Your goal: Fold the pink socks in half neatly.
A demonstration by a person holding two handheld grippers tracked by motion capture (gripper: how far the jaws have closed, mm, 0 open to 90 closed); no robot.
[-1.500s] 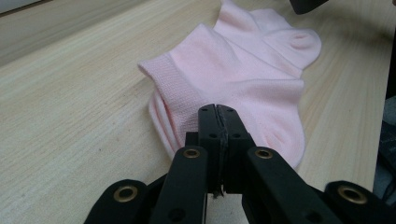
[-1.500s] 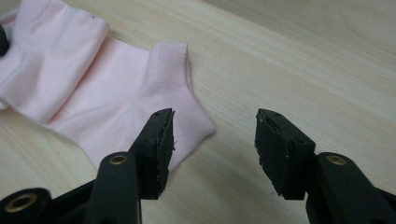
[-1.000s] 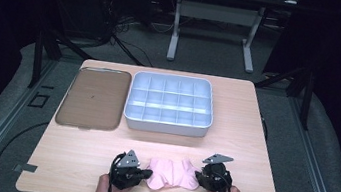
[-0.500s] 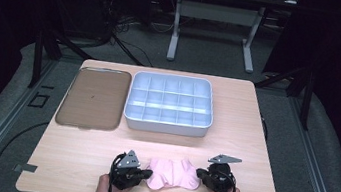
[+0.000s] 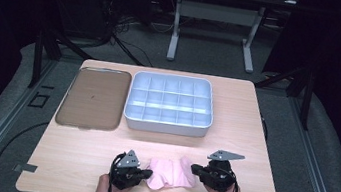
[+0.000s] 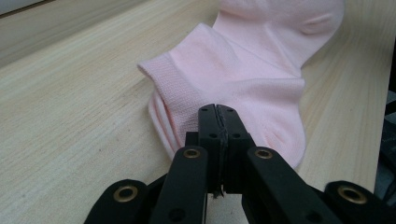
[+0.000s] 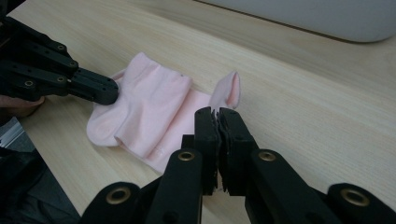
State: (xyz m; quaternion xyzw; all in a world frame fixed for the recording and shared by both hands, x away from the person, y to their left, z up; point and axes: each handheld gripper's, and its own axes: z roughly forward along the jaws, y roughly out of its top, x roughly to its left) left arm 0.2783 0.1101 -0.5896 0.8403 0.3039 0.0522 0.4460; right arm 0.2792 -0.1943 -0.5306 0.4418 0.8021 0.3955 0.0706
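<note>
— Anything moved? 
— Hardly: right gripper [image 5: 197, 170] edged off the pink sock [image 5: 172, 173], jaws closed, empty. 
— Left gripper [image 5: 146, 174]? 
— Closed at the sock's cuff, near the worktop's [image 5: 237, 110] front edge. No writing legible.

High view: overhead from the near side, facing forward and down over the whole table [image 5: 238, 100]. Gripper views: low, close, along the jaws; shared ground, the pink sock [image 5: 171, 172] [image 6: 243, 79] [image 7: 149, 112].

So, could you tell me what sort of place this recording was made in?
Probably a lab or recording workspace, not a home: a plain wooden table on grey carpet, cables on the floor, another desk's frame behind, dark surroundings.
</note>
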